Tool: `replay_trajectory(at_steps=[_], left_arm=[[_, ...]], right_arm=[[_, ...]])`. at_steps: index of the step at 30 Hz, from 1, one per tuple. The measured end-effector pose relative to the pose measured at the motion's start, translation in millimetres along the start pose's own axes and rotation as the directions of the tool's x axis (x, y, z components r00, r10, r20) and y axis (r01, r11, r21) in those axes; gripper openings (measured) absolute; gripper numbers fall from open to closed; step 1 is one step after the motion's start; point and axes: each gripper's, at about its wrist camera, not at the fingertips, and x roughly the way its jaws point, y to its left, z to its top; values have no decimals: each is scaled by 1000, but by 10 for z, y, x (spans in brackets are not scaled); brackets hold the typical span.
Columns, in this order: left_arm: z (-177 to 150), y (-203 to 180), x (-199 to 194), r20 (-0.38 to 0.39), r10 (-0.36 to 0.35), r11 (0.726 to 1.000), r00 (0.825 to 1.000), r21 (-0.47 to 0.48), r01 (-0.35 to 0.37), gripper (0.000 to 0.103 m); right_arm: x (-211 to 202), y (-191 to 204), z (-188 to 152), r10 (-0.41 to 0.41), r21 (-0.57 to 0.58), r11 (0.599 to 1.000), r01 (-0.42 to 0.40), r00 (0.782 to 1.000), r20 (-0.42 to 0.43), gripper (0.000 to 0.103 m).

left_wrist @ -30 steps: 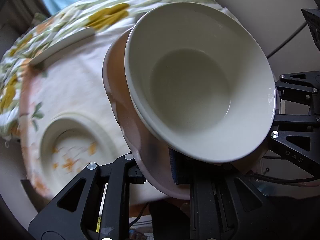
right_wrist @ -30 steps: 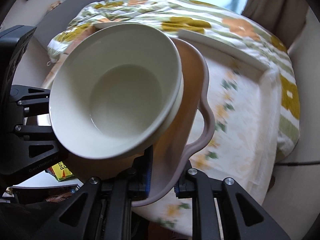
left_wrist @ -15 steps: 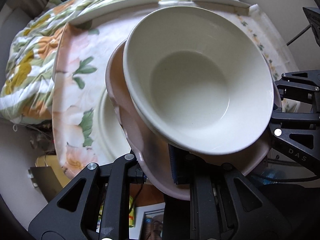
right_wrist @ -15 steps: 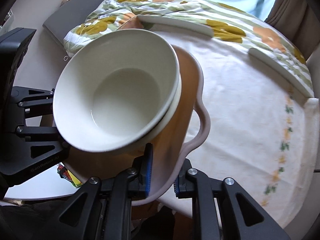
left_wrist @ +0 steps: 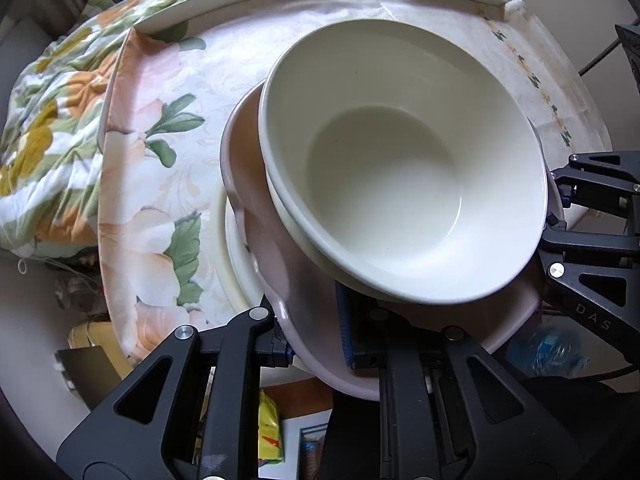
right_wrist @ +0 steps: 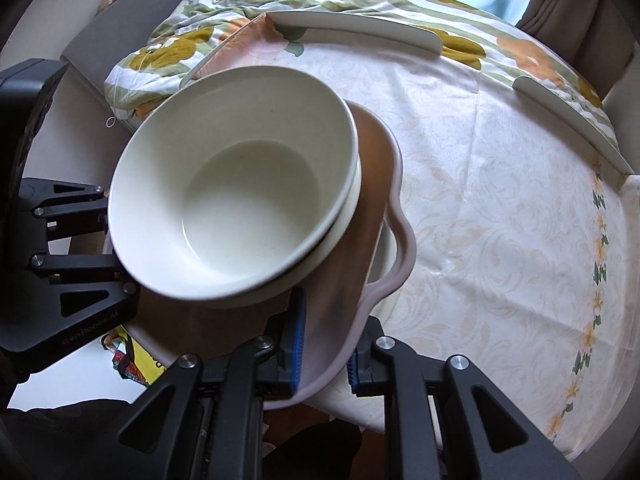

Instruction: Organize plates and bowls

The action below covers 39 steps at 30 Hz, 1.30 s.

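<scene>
A pink scalloped plate (left_wrist: 280,272) carries two nested cream bowls (left_wrist: 400,168). My left gripper (left_wrist: 316,344) is shut on the plate's near rim. My right gripper (right_wrist: 324,356) is shut on the opposite rim of the same plate (right_wrist: 376,216), with the bowls (right_wrist: 240,208) on it. The plate is held tilted above the table. A cream plate (left_wrist: 236,256) lies on the table under it, mostly hidden; a sliver of it shows in the right wrist view (right_wrist: 384,252).
The round table has a pale floral cloth (right_wrist: 500,200) and a peach flowered mat (left_wrist: 160,168). White curved rails (right_wrist: 352,28) stand at the far edge before a flowered quilt (left_wrist: 52,120). A yellow packet (left_wrist: 270,432) lies below the table.
Both grippers have carried the plate and bowls across the table. The table has slid back in view and the cream plate beneath is now more covered.
</scene>
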Motion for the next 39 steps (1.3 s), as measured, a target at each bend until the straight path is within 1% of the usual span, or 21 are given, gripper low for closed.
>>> replay_trajectory(at_steps=[3, 8, 14, 16, 19, 22, 23, 24, 26, 27, 29, 33, 37, 39], left_arm=[[34, -11, 17, -5, 19, 1000, 1000, 8, -19, 14], [36, 17, 10, -18, 13, 1000, 1000, -6, -13, 14], [48, 21, -69, -16, 69, 998, 997, 15, -69, 16], [43, 32, -91, -17, 70, 997, 997, 14, -69, 17], [38, 2, -144, -17, 75, 997, 997, 23, -75, 23], [28, -56, -218, -11, 118, 992, 993, 56, -117, 27], [23, -67, -238, -10, 127, 990, 992, 64, -126, 33], [15, -76, -259, -10, 138, 988, 990, 72, -137, 42], [2, -65, -296, -4, 141, 987, 990, 75, -140, 52], [-8, -49, -323, 2, 128, 989, 992, 69, -128, 55], [-18, -33, -342, 5, 110, 992, 994, 62, -110, 55], [-33, -42, -372, 13, 100, 992, 995, 73, -100, 55], [-67, -63, -441, 26, 99, 992, 995, 74, -100, 55], [-103, -77, -526, 48, 99, 993, 994, 58, -102, 55]], right_arm=[[3, -20, -3, 1, 17, 1000, -1, 1000, 6, 16], [1, -33, -3, 3, 44, 999, -3, 1000, 1, 16], [-54, -70, 21, 13, 67, 998, -13, 1000, -4, 16], [-108, -83, 28, 13, 69, 998, -13, 1000, -1, 16], [-151, -89, 36, 13, 72, 997, -12, 1000, -8, 16], [-170, -98, 32, -2, 74, 997, 4, 1000, -27, 16], [-181, -106, 27, -3, 78, 997, 5, 1000, -29, 16], [-194, -114, 21, 0, 84, 996, 2, 1000, -28, 16], [-237, -123, 6, 3, 95, 995, 0, 1000, -27, 16], [-265, -119, 2, 0, 97, 995, 2, 1000, -26, 16], [-311, -117, 2, 0, 102, 995, 2, 1000, -18, 16], [-361, -83, 6, -12, 119, 993, 13, 1000, -9, 16], [-425, -77, -22, -13, 145, 989, 12, 1000, 8, 16], [-473, -85, -52, -17, 152, 988, 14, 1000, 16, 16]])
